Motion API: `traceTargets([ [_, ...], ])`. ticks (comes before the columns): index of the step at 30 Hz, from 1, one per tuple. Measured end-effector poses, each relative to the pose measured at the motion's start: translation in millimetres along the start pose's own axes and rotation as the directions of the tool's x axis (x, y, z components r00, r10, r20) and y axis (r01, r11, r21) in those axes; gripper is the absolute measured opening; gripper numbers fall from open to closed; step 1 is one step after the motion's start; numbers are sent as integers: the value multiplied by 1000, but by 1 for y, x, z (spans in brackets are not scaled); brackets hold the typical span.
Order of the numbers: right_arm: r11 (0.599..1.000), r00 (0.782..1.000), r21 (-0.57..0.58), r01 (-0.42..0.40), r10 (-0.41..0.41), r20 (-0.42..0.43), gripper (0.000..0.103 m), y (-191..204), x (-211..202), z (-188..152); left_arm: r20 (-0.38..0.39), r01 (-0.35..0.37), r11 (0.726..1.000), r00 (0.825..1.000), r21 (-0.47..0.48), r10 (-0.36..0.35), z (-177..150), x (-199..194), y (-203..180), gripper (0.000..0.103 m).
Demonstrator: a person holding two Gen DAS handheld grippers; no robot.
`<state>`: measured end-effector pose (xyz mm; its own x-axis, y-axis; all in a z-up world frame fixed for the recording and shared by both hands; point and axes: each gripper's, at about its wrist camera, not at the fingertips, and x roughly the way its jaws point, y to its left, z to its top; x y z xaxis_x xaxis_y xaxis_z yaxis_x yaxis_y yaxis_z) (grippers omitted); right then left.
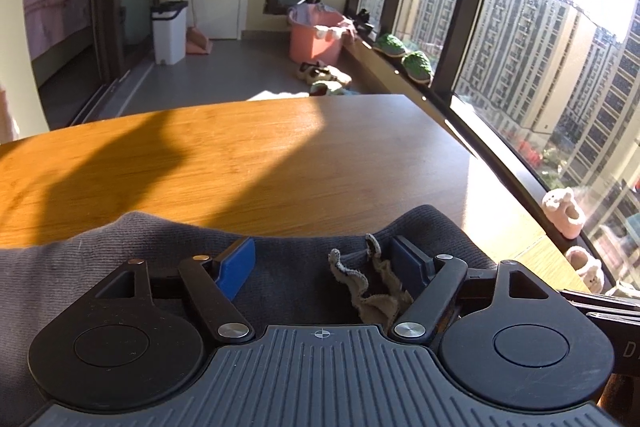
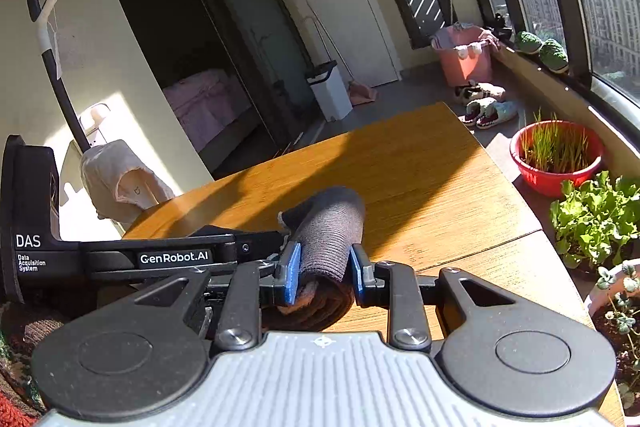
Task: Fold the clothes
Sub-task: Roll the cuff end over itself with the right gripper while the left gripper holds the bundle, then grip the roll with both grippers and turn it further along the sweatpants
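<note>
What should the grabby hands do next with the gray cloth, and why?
Probably close the left gripper on the gray garment. Its jaws are open with cloth lying between them, while the right gripper already pinches a bunched part above the wooden table.

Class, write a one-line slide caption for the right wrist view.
Right gripper clamps a rolled dark grey knitted garment above the sunlit wooden table, left gripper alongside.

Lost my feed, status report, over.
Left gripper open over grey garment. Right gripper shut on its rolled end. Table ahead unobstructed.
</note>
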<state>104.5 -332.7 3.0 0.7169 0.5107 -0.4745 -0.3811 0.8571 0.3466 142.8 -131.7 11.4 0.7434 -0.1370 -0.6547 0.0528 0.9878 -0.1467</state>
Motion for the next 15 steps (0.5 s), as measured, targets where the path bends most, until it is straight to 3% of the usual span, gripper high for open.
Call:
traceTargets([
  [8, 957, 993, -266, 116, -111, 35, 26, 32, 9, -4, -4, 39, 999, 999, -6, -39, -2, -4, -10, 85],
  [11, 904, 985, -392, 170, -153, 74, 26, 50, 12, -14, -4, 38, 999, 999, -9, -38, -3, -5, -8, 85],
  [15, 795, 971, -557, 240, -198, 135, 26, 80, 18, -31, 1, 71, 995, 997, -70, -71, 2, -11, 0, 81],
])
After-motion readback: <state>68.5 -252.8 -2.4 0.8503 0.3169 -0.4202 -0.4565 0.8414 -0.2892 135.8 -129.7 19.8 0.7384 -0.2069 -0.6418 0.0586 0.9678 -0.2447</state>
